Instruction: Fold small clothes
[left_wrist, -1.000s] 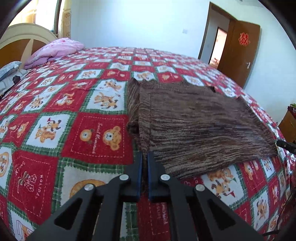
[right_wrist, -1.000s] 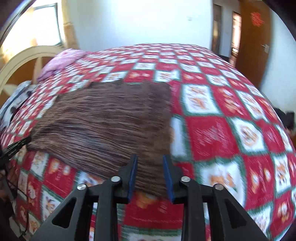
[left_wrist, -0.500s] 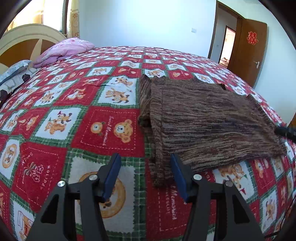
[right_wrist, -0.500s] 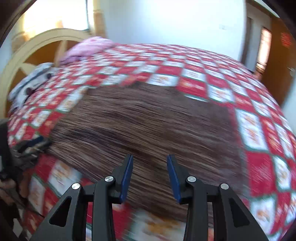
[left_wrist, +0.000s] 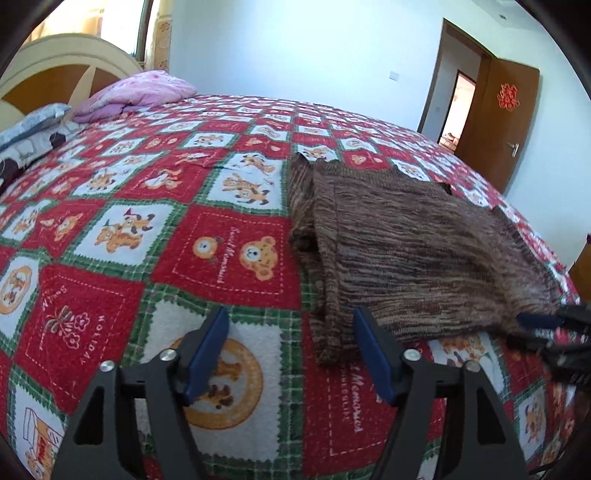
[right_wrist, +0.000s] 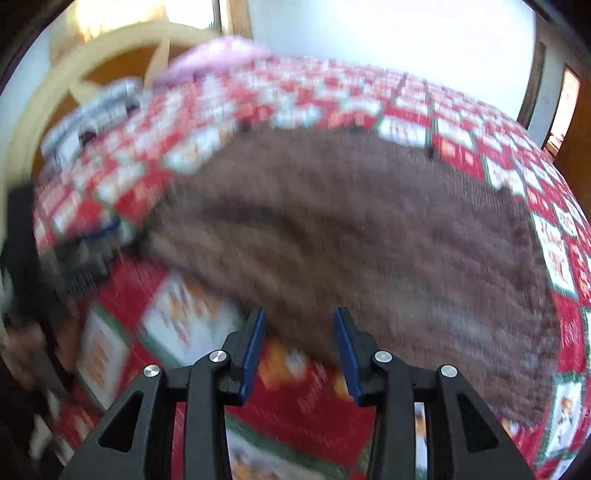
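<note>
A brown striped knit garment (left_wrist: 413, 254) lies folded flat on the red, white and green patchwork bedspread (left_wrist: 122, 236). My left gripper (left_wrist: 291, 350) is open and empty, just short of the garment's near left corner, which hangs between its jaws. My right gripper (right_wrist: 300, 349) is open and empty at the garment's (right_wrist: 354, 236) near edge; that view is motion-blurred. The right gripper also shows at the right edge of the left wrist view (left_wrist: 554, 325). The left gripper shows blurred at the left of the right wrist view (right_wrist: 85, 254).
A pink quilt (left_wrist: 140, 92) and a grey pillow (left_wrist: 33, 122) lie at the wooden headboard (left_wrist: 66, 70) far left. An open wooden door (left_wrist: 495, 122) stands at the far right. The bedspread spreads wide to the left of the garment.
My left gripper has opened from shut and let go of the garment's corner, then backed off slightly. My right gripper has opened wider and swung left along the garment's near edge.
</note>
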